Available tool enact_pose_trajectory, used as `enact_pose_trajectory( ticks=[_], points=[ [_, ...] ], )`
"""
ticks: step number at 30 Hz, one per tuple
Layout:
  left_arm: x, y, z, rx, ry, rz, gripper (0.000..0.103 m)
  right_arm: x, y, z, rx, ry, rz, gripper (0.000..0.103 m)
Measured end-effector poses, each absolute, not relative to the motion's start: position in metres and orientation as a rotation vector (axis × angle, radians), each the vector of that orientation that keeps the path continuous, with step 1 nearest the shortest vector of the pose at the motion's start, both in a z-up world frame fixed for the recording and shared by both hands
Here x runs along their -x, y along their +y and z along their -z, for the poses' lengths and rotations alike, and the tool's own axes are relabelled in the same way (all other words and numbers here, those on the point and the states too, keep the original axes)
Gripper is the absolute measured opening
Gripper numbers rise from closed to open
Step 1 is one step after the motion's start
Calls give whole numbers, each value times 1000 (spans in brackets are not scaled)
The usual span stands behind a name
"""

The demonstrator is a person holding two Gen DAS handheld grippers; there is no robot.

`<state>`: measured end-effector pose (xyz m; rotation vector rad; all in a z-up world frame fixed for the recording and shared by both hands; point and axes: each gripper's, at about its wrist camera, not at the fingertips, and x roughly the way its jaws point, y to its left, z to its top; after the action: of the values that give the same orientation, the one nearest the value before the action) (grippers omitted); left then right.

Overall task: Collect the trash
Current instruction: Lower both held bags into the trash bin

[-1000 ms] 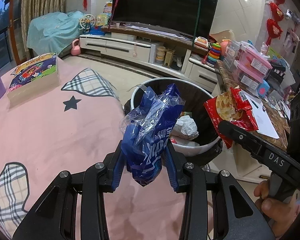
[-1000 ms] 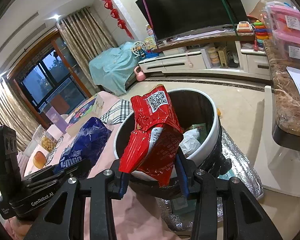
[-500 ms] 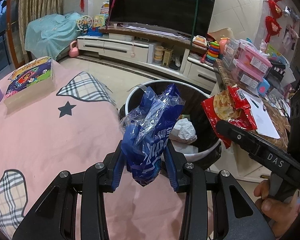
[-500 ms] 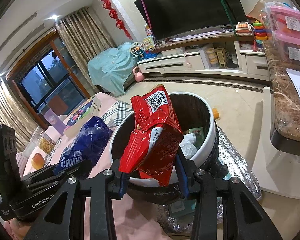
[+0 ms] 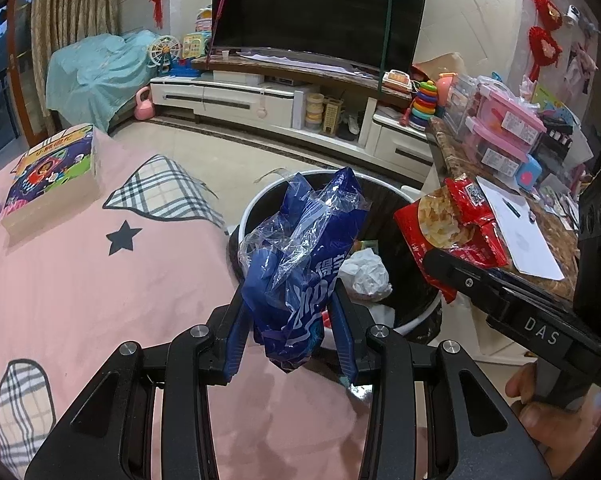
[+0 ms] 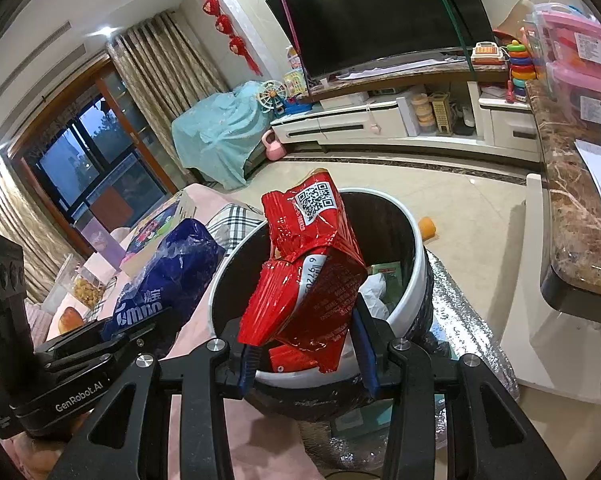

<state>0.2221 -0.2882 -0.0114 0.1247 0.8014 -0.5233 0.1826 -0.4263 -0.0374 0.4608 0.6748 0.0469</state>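
A crumpled blue snack bag (image 5: 300,264) is pinched low by the left gripper (image 5: 290,334); a red chip packet (image 6: 308,272) is clamped by the right gripper (image 6: 306,350); both are judged light, crinkly and slippery; the trash bin (image 5: 424,316) lies at one o'clock.

The trash bin (image 5: 416,322) stands on the floor just beside the table (image 5: 80,280) edge, with crumpled paper (image 5: 366,272) inside, a boxed book (image 5: 52,178) lying on the table well to its left, and what looks like a counter (image 6: 572,216) to its right.
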Motion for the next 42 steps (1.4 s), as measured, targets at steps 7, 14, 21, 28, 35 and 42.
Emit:
enact_pose_trajectory(
  ticks=[7,14,21,28,35,42],
  points=[
    [-230,-295,15,-143,806,517,36,-192,-428,37,-451,688,-46,41],
    [-238,-303,16,-153,813,512,36,-201,-429,39,-442,713,-46,41],
    [-242,-309,17,-171,815,512,36,-203,-432,39,-441,725,-41,41],
    [-244,-310,17,-175,819,510,37,-207,-433,39,-434,739,-36,41],
    [-250,-314,19,-178,824,505,37,-212,-435,38,-427,749,-35,41],
    [-251,-317,19,-184,825,511,37,-215,-436,40,-417,762,-33,41]
  ],
)
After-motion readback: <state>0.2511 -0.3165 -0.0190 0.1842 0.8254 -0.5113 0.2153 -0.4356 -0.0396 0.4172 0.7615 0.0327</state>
